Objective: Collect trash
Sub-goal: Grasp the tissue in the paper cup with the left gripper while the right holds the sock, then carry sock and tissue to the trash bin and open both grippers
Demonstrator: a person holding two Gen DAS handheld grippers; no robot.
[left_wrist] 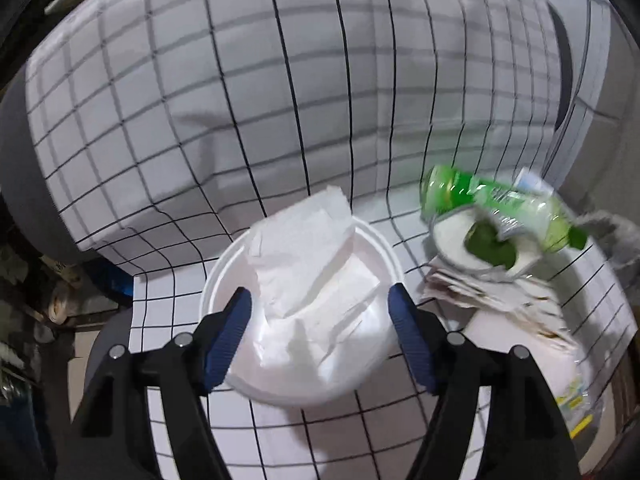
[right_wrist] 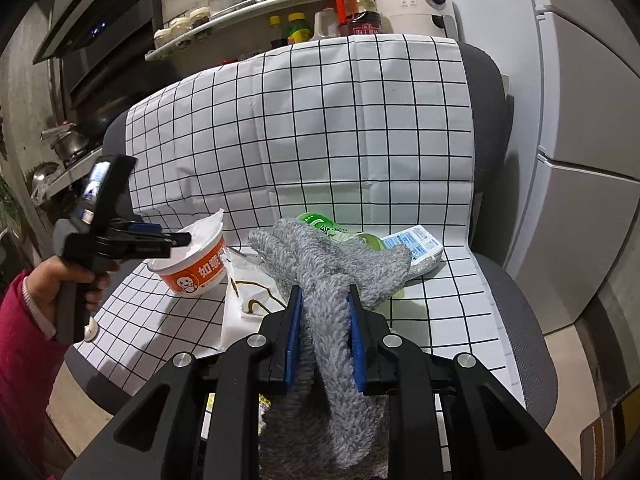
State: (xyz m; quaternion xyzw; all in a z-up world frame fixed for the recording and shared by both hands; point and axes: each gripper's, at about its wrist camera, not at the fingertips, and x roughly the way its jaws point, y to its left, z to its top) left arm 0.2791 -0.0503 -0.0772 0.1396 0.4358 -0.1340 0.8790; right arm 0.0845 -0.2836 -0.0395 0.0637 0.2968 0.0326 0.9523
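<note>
Chair point(right_wrist: 516, 320) draped with a white grid cloth point(right_wrist: 320, 120) serves as the work surface; the trash sits clustered on the seat.

Left gripper point(left_wrist: 320, 336) hangs over the instant-noodle cup point(left_wrist: 224, 280), jaws spread wide, one blue pad on each side of the rim. The pads do not look pressed on it, so I read it as open and straddling, lined up for a grab or just let go; I cannot tell which. A crumpled white tissue point(left_wrist: 312, 264) is stuffed inside the cup, probably so both go out as one piece.

Right gripper point(right_wrist: 324, 328) is clamped on a grey fuzzy cloth point(right_wrist: 328, 280), jaws narrow, fabric bunched between the pads and hanging below. It looks more like a rag or sock than trash, likely being lifted off the pile beneath.

Left wrist view only: the cup interior and tissue from above, and a second white cup point(left_wrist: 476, 248) with something green in it, under the blurred green plastic bottle point(left_wrist: 500, 204) and beside crumpled paper point(left_wrist: 496, 304).

Right wrist view only: the orange printed side of the noodle cup point(right_wrist: 192, 268), the person's hand point(right_wrist: 76, 280) and red sleeve point(right_wrist: 24, 340) holding the left gripper point(right_wrist: 176, 240) from the side, a blue-and-white tissue pack point(right_wrist: 416, 248) behind the cloth, a wrapper with dark strands point(right_wrist: 248, 288) on the seat, the bottle point(right_wrist: 324, 226) half hidden, plus kitchen shelves point(right_wrist: 260, 4) and a fridge point(right_wrist: 580, 120) behind.
</note>
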